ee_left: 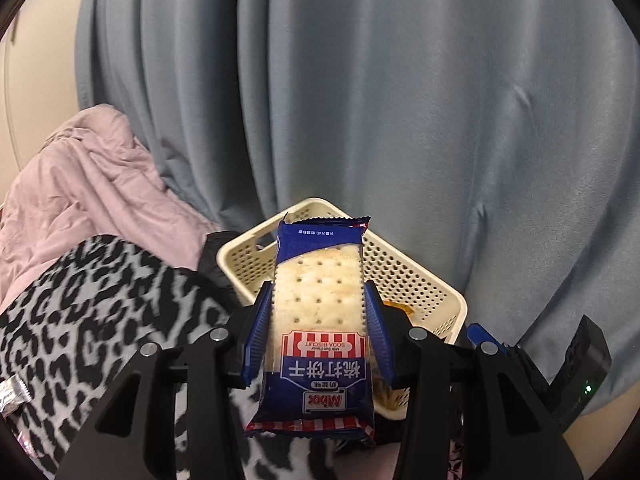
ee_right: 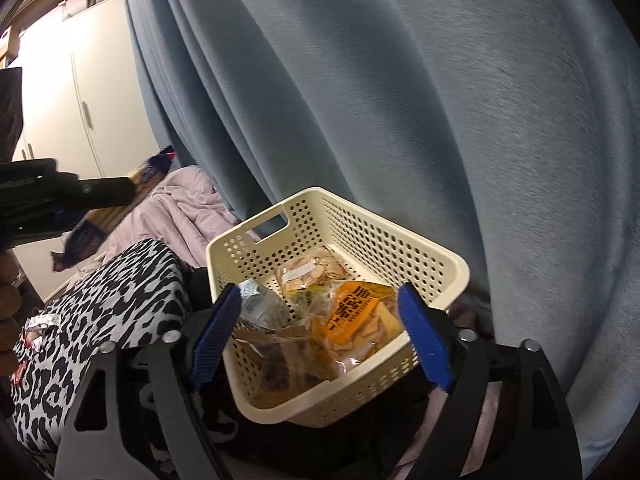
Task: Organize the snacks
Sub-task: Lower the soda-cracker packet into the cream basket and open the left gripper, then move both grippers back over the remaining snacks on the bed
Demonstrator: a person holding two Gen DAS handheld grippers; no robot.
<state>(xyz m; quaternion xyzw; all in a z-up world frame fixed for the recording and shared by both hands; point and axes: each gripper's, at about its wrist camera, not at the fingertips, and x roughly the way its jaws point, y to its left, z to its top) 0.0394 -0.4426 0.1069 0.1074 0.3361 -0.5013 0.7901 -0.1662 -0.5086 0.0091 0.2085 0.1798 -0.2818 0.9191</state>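
Note:
My left gripper (ee_left: 318,304) is shut on a blue soda biscuit pack (ee_left: 318,312), held in the air in front of a cream perforated basket (ee_left: 424,280). In the right wrist view the same pack (ee_right: 120,204) and left gripper (ee_right: 68,196) appear at the far left, above the bed. My right gripper (ee_right: 320,312) is open and empty, its blue pads either side of the basket (ee_right: 436,256). The basket holds several snack packs, among them an orange pack (ee_right: 356,312) and a clear cracker pack (ee_right: 312,272).
A blue curtain (ee_right: 400,100) hangs right behind the basket. A leopard-print blanket (ee_right: 100,312) and pink bedding (ee_left: 80,184) lie to the left. Small wrapped snacks (ee_right: 38,324) lie on the blanket at the left edge. White cupboard doors (ee_right: 80,100) stand far left.

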